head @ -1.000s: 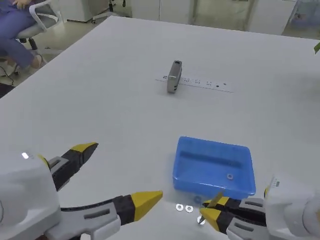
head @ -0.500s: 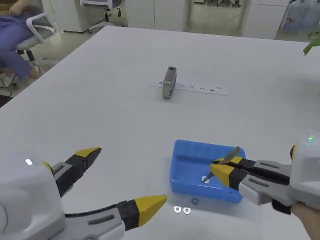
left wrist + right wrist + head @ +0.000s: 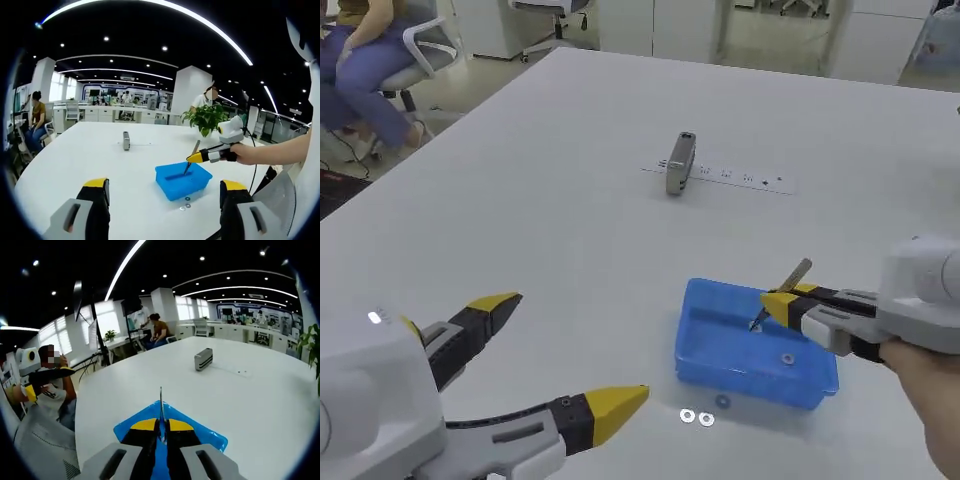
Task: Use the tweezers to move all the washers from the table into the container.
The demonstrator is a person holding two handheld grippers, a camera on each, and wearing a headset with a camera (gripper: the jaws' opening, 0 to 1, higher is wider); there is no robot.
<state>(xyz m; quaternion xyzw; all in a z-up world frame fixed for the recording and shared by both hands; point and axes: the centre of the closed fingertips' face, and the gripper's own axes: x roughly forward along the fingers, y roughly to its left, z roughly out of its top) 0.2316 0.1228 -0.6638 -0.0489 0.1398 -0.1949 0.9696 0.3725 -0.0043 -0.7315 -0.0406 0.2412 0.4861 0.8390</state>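
Note:
The blue container (image 3: 720, 352) stands near the table's front edge, with one washer (image 3: 787, 358) lying inside it. Two silver washers (image 3: 696, 418) and a third washer (image 3: 722, 402) rest on the table just in front of it. My right gripper (image 3: 775, 304) hovers over the container, shut on the tweezers (image 3: 798, 273), whose tips point down into it. The tips are too small to tell whether they carry a washer. In the right gripper view the tweezers (image 3: 161, 402) stick out between the shut jaws above the container (image 3: 202, 432). My left gripper (image 3: 565, 352) is open and holds nothing, left of the container (image 3: 182, 180).
A grey box (image 3: 680, 163) stands on a white strip (image 3: 740, 178) at mid-table. Bare white tabletop (image 3: 540, 200) lies left and behind. A person on a chair (image 3: 365, 70) sits beyond the far left corner. A potted plant (image 3: 205, 117) is at the right.
My right gripper rose with the tweezers from the washers at the table's front to over the container. One washer is gone from the table. The left gripper stayed open in place.

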